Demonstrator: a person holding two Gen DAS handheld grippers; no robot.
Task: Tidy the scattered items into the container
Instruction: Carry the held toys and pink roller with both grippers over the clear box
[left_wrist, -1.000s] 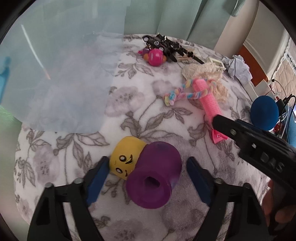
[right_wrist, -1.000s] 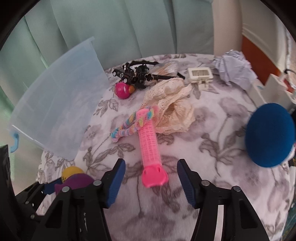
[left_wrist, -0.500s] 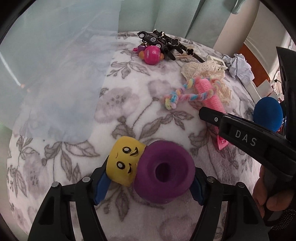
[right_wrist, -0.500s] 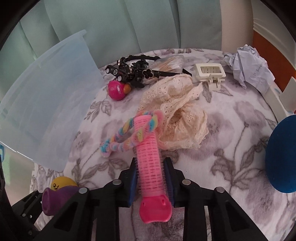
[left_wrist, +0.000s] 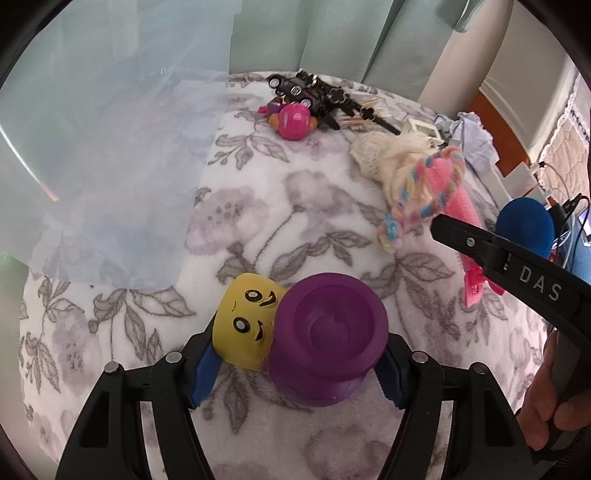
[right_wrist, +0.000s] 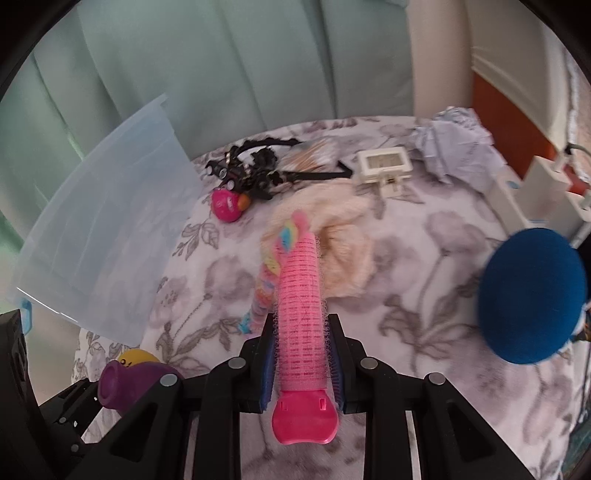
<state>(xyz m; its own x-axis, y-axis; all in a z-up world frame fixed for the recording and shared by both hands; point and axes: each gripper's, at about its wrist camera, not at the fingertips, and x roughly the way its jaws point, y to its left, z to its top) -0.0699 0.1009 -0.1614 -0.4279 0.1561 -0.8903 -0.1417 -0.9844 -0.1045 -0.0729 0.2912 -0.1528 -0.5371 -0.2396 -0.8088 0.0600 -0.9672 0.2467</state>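
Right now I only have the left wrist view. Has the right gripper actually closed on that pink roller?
Observer: Yes. The right gripper is shut on the pink roller, with a pad pressing each side.
Operator: Is anything caught on it?
Observer: The rainbow hair tie hangs from its far end. I cannot tell whether it is looped or snagged.
Operator: And my own load?
Observer: The purple toy lies sideways in the left gripper, flared end toward the container.

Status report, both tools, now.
Left tool clamps yellow face toy and purple rubber spool. Right tool shut on pink hair roller; rainbow braided rope dangling from it. Clear plastic bin unobstructed.
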